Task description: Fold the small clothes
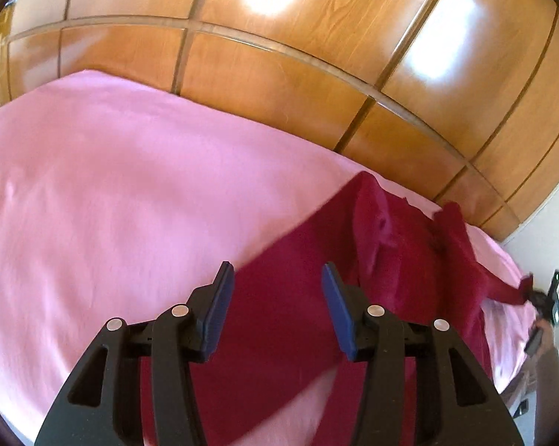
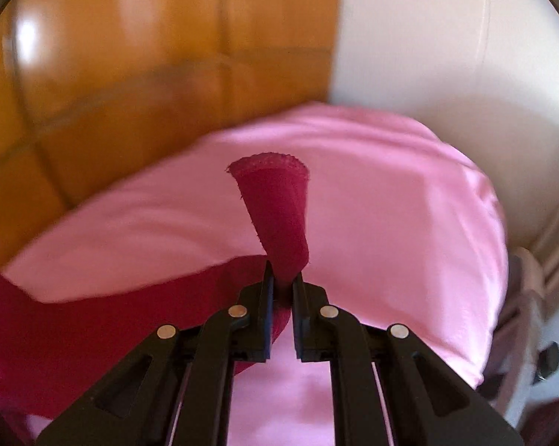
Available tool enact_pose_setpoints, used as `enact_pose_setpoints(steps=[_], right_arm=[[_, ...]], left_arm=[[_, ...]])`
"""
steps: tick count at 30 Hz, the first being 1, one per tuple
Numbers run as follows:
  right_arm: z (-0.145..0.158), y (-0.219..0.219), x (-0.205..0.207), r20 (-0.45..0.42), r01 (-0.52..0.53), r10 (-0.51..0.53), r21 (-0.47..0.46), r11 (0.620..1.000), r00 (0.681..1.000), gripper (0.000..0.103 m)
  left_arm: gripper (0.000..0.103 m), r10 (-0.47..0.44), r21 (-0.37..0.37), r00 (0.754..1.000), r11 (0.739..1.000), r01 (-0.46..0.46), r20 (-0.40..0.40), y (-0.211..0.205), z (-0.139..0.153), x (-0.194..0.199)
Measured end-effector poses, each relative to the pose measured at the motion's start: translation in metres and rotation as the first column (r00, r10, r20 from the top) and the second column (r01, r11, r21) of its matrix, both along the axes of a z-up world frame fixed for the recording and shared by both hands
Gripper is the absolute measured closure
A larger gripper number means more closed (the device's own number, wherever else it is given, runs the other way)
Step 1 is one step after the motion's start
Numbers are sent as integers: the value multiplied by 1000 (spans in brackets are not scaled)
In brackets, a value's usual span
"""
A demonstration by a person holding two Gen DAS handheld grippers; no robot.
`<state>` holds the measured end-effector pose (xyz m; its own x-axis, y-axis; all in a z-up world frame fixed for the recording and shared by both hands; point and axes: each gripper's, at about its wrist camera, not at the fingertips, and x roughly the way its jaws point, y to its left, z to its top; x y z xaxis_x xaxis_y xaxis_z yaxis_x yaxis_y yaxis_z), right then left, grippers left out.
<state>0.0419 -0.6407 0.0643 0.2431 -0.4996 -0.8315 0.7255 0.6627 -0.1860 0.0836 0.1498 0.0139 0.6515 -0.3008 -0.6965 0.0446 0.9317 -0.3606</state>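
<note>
I can read no lettering, label, brand, number or sign in either of my wrist views; the dark red garment (image 1: 298,316) shows only a plain stitched hem, the pink sheet (image 1: 112,193) is unmarked, the wooden panels (image 1: 316,55) carry only grain and glare, and my black gripper frames bear no marking I can make out.

Both wrist cameras look down, sharing the pink bed (image 1: 112,186).

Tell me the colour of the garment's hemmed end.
Dark crimson red; the hemmed end shows best in the right wrist view.
</note>
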Motion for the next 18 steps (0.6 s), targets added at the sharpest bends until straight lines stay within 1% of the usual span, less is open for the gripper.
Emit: enact_pose_setpoints(steps=[2, 3, 4, 6, 8, 9, 10, 11, 12, 14, 15, 16, 18], right_arm=[[-13, -17, -16, -40, 60, -60, 5, 998, 997, 95], [-15, -25, -21, -46, 76, -75, 17, 997, 996, 92], [-17, -31, -25, -50, 92, -90, 24, 995, 995, 85], [-12, -41, -37, -44, 119, -119, 7, 993, 992, 55], [1, -41, -37, -37, 125, -126, -28, 992, 991, 43], [8, -34, -38, -28, 120, -122, -42, 992, 992, 40], [21, -26, -35, -7, 101, -102, -54, 993, 995, 39], [28, -20, -32, 13, 74, -73, -48, 996, 997, 37], [34, -10, -24, 33, 39, -38, -30, 999, 999, 36], [43, 16, 1, 82, -93, 89, 40, 995, 993, 34], [45, 36, 20, 107, -189, 180, 87, 978, 978, 33], [45, 51, 35, 126, -260, 244, 127, 957, 961, 33], [40, 85, 67, 170, -389, 359, 209, 897, 918, 33]], left_arm=[[55, -9, 7, 1000, 1000, 9, -12, -3, -3, 21], [55, -9, 11, 1000, 1000, 9, -19, -6, -5, 31], [55, -9, 19, 999, 1000, 10, -31, -9, -8, 42], [55, -16, 23, 999, 1000, 18, -50, -14, -14, 64], [55, -34, 12, 997, 999, 35, -64, -19, -20, 83], [55, -44, 3, 997, 999, 44, -69, -22, -22, 93], [53, -51, -7, 996, 999, 51, -76, -25, -24, 101], [46, -65, -27, 994, 998, 63, -88, -28, -28, 111], [45, -69, -35, 993, 997, 66, -96, -31, -30, 115], [45, -79, -26, 990, 997, 76, -116, -41, -38, 131], [45, -98, -21, 987, 995, 97, -130, -47, -43, 138], [45, -111, -17, 984, 994, 110, -142, -52, -45, 140], [45, -141, -14, 977, 990, 140, -158, -65, -50, 148]])
